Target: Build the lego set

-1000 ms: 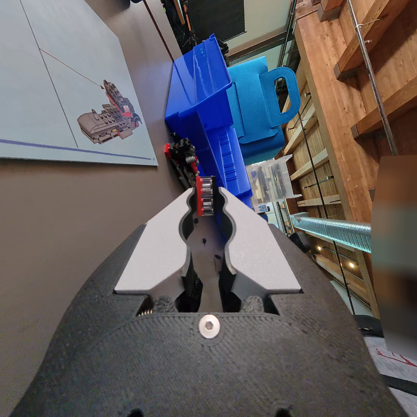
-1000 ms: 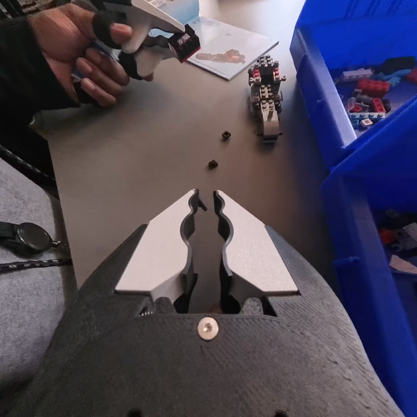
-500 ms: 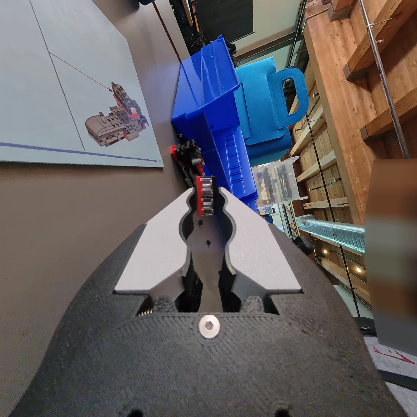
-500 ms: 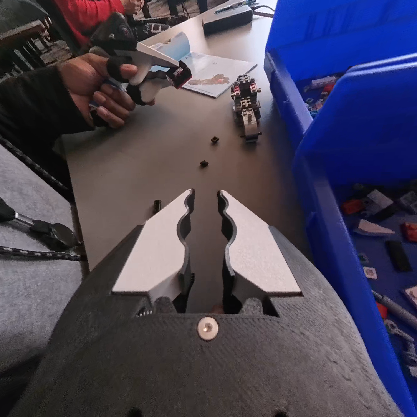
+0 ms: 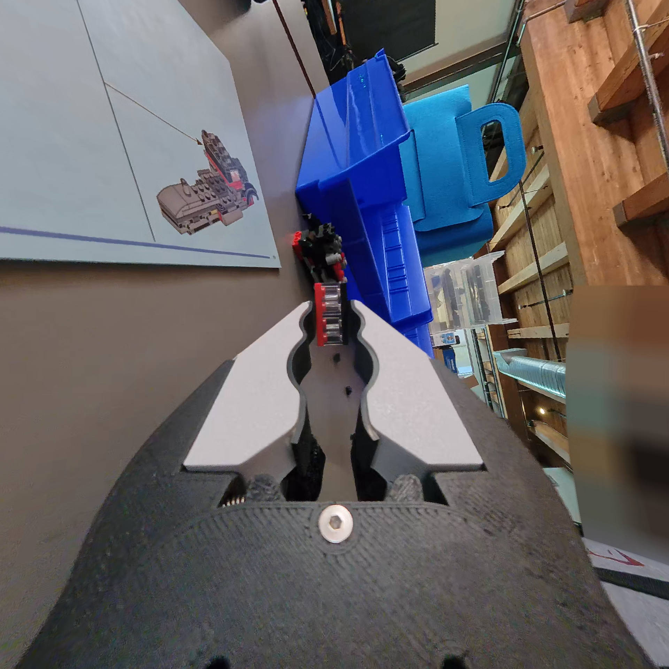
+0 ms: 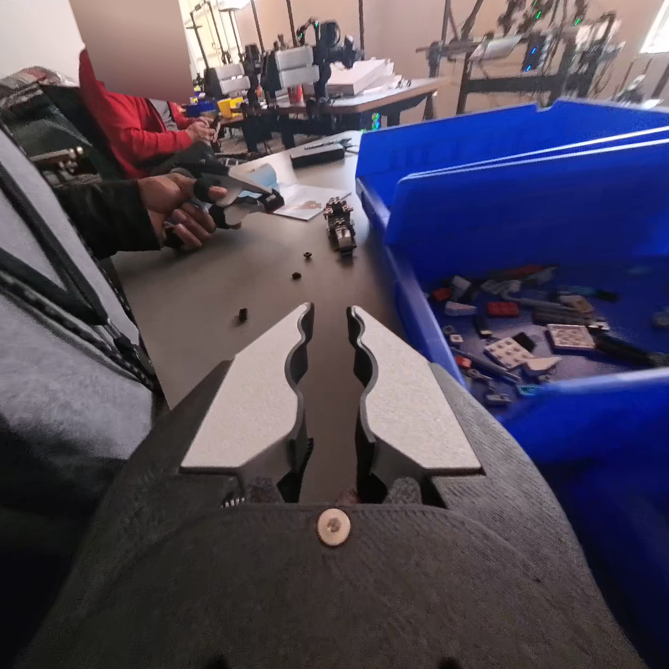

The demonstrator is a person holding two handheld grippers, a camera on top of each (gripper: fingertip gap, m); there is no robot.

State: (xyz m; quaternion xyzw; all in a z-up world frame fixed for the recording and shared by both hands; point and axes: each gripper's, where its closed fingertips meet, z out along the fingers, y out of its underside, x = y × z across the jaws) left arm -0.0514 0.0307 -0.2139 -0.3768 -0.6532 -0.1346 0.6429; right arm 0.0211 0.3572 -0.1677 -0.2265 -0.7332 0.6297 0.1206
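Bare table [image 6: 224,289] left of blue bin [image 6: 409,315], three small black pieces [image 6: 296,276] scattered across it

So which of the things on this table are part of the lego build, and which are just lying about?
Part of the build:
- red and clear piece in the left tool
- half-built model
- instruction booklet
- blue bin of loose bricks
- three small black pieces on the table
- right tool, open, empty

Lying about:
- black flat box
- blue felt bag

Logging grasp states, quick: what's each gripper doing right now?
Left gripper: closed on a small red and clear lego piece.
Right gripper: open, holding nothing.
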